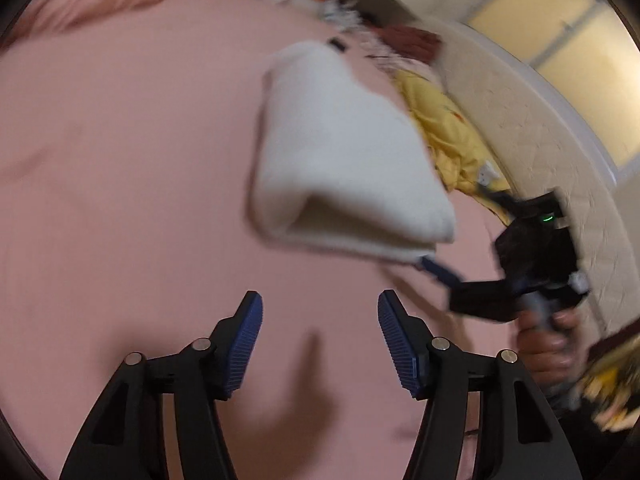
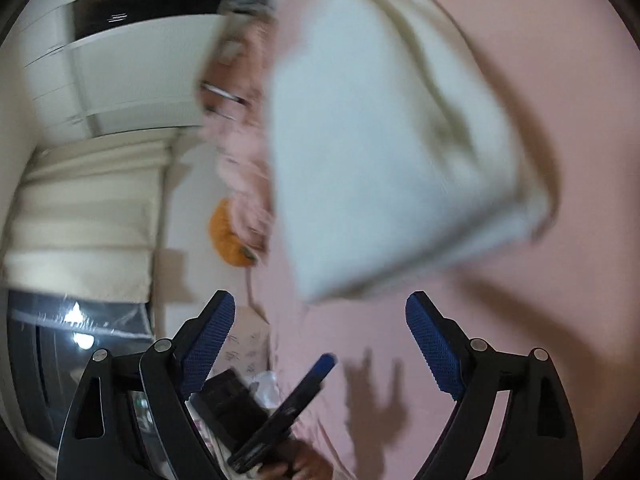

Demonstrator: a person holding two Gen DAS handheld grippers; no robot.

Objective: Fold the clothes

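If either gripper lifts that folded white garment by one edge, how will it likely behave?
The white garment looks thick and soft, folded into a rounded bundle on the pink sheet, so it would probably sag and start unfolding rather than stay flat. It seems light for its bulk. Both the left gripper and right gripper are open and empty.
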